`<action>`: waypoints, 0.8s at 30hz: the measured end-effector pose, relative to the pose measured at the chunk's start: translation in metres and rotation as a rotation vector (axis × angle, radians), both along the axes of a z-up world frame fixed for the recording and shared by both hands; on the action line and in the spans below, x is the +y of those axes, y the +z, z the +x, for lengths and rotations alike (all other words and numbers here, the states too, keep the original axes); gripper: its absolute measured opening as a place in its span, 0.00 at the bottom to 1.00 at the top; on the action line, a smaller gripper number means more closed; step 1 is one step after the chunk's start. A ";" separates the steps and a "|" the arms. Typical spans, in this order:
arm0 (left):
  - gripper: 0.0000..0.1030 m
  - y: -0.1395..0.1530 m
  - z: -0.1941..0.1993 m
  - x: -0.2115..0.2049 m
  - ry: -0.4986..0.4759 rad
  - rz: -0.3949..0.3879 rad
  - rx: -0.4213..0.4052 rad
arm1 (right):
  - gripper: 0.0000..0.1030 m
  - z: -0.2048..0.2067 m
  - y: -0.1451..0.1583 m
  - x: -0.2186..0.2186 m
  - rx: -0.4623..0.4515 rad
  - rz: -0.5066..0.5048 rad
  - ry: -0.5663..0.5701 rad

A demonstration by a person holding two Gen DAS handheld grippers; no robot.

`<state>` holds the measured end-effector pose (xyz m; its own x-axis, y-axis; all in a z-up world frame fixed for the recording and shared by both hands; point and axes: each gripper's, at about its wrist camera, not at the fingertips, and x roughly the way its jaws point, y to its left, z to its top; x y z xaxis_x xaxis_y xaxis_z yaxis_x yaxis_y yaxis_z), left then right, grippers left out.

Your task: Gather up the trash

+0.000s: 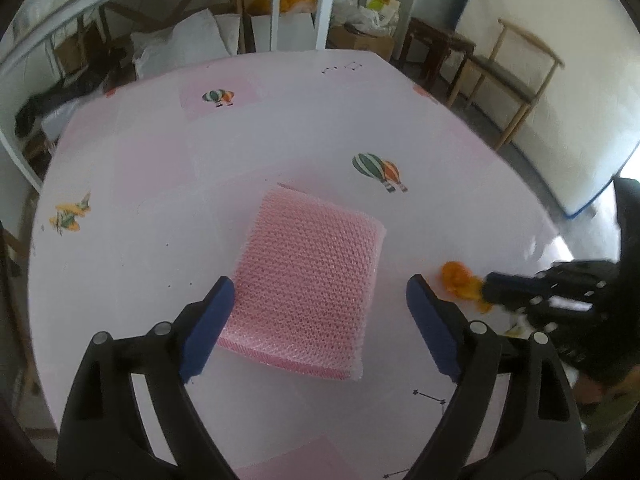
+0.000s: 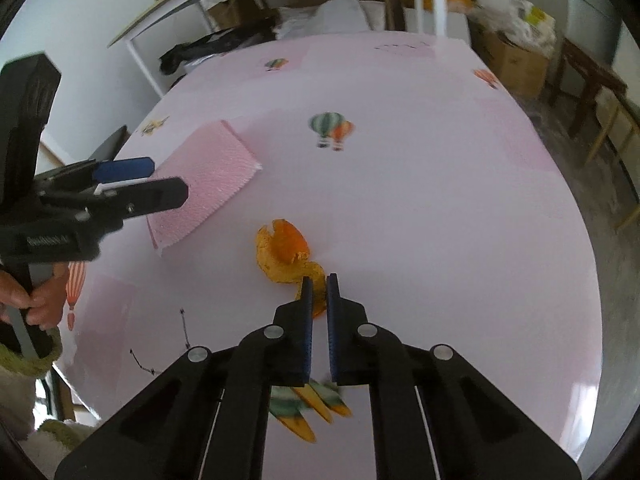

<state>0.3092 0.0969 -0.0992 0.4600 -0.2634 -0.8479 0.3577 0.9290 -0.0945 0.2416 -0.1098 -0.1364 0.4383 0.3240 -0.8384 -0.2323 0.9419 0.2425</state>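
Note:
A pink bubble-wrap pad (image 1: 304, 292) lies flat in the middle of the table. My left gripper (image 1: 320, 284) is open wide, a blue pad on each side of the wrap's near end, without squeezing it. To the right lies an orange peel (image 1: 456, 276), and the right gripper (image 1: 492, 288) reaches it from the side. In the right wrist view the orange peel (image 2: 286, 256) lies just ahead, its near strip pinched between the narrow pads of my right gripper (image 2: 319, 280), which is shut on it. The bubble wrap (image 2: 204, 180) and the left gripper (image 2: 168, 179) show at left.
The table (image 1: 160, 184) wears a pale pink cloth printed with balloons and planes. Behind it stand shelf legs (image 1: 276, 4), white sacks, cardboard boxes and bags. Wooden chairs (image 1: 508, 76) stand at the right. A hand (image 2: 40, 304) holds the left gripper's handle.

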 end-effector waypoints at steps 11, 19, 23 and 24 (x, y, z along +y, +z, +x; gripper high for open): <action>0.56 0.003 -0.027 -0.017 -0.034 0.042 -0.018 | 0.06 -0.043 0.003 -0.051 0.030 0.053 -0.119; 0.48 -0.001 -0.066 -0.016 -0.058 -0.074 0.096 | 0.06 -0.078 0.006 -0.071 0.040 0.105 -0.161; 0.53 0.009 -0.077 -0.013 -0.068 -0.118 0.084 | 0.07 -0.077 0.013 -0.068 0.015 0.127 -0.135; 0.58 0.013 -0.077 -0.011 -0.060 -0.119 0.072 | 0.07 -0.074 0.015 -0.066 0.006 0.125 -0.125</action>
<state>0.2324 0.0859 -0.0867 0.3799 -0.3890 -0.8393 0.4008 0.8869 -0.2296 0.1677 -0.1758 -0.1211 0.4765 0.3696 -0.7977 -0.1138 0.9256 0.3609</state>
